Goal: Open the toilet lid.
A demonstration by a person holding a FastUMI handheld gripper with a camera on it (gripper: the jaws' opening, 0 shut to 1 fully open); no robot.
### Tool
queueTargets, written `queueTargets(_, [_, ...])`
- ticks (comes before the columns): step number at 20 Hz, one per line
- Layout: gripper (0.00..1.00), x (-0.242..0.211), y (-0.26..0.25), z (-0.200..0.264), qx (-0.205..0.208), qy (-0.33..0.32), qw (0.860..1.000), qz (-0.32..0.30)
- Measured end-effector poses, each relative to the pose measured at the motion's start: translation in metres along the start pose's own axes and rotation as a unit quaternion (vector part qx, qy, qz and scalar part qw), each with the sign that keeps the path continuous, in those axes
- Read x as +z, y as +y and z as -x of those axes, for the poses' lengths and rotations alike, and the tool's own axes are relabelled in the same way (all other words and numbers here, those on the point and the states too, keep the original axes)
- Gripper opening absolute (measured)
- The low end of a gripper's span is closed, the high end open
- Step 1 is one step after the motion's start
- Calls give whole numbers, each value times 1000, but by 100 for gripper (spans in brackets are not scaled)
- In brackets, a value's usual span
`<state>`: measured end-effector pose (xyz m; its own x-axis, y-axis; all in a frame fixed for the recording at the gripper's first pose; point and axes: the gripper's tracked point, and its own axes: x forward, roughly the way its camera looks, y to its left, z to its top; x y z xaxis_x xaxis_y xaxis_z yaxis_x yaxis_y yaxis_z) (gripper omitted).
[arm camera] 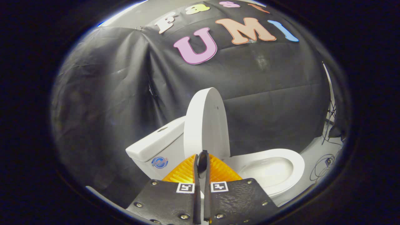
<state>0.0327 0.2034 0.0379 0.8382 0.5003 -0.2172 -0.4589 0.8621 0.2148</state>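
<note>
1. Hand-held gripper (202, 162) sat with its fingers drawn nearly together, a thin slit between them, and it gripped nothing; its tips lay just in front of the lower edge of the toilet lid (206, 122).
2. The toilet lid stood raised, near upright, leaning toward the cistern (156, 145), with the seat (281, 156) and the bowl (265, 172) uncovered beyond the fingers; the opening looked as good as done.
3. Risk, as I judged it: whether the lid rested on the cistern could not be told, so it might drop back onto the seat if the tips caught its edge while pulling away.
4. Loose cables (322, 165) lay on the floor beside the bowl, well apart from the fingers; nothing stood between gripper and lid.
</note>
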Motion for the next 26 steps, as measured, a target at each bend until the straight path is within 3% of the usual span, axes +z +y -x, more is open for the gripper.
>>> queueTargets(19, [4,-15,83,-37,61,-2,998,30])
queueTargets(26, [5,-18,96,-39,57,-8,996,72])
